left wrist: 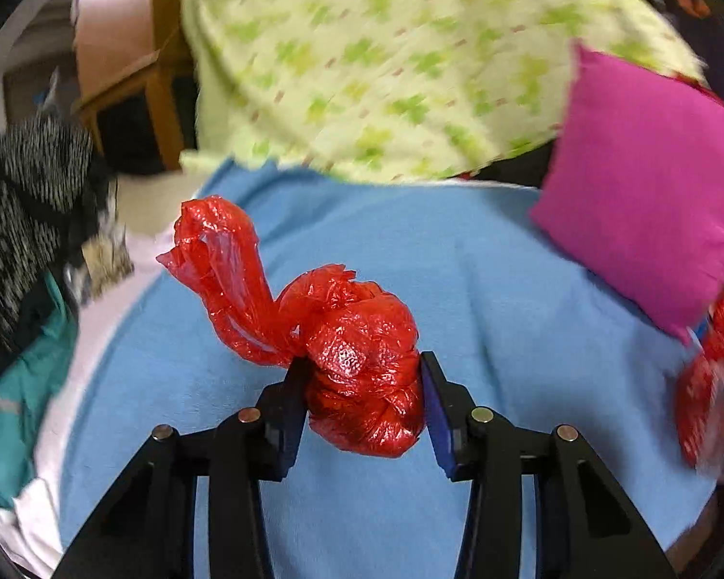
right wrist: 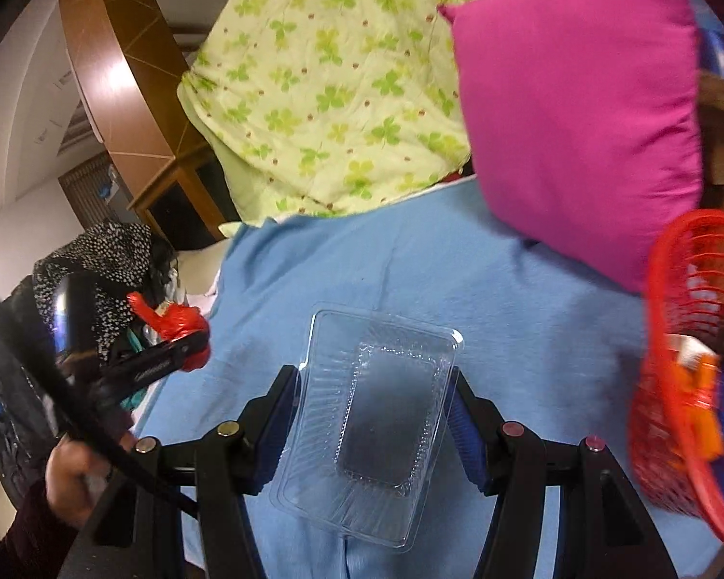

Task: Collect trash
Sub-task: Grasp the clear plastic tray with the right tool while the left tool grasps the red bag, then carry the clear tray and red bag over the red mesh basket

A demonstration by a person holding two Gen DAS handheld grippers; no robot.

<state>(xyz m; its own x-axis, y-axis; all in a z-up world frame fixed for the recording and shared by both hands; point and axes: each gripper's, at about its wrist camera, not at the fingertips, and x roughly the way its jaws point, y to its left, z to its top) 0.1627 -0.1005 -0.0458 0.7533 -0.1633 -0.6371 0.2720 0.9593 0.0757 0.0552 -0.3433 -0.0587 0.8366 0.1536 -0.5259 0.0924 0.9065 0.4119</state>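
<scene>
Left wrist view: left gripper (left wrist: pixel 364 386) clamped on knotted red plastic bag (left wrist: pixel 357 362), fingers pressing both sides, bag lifted above light blue blanket (left wrist: pixel 482 289). Magenta square cushion (left wrist: pixel 651 193) at right, green clover-print quilt (left wrist: pixel 386 58) behind. Red blur at right edge, cannot tell what.

Right wrist view: right gripper (right wrist: pixel 374 415) gripping clear rectangular plastic tray (right wrist: pixel 367 424) by long sides, above blue blanket. Red mesh plastic basket (right wrist: pixel 690 362) at right, holding orange and blue items. Left gripper with red bag visible at left.
</scene>
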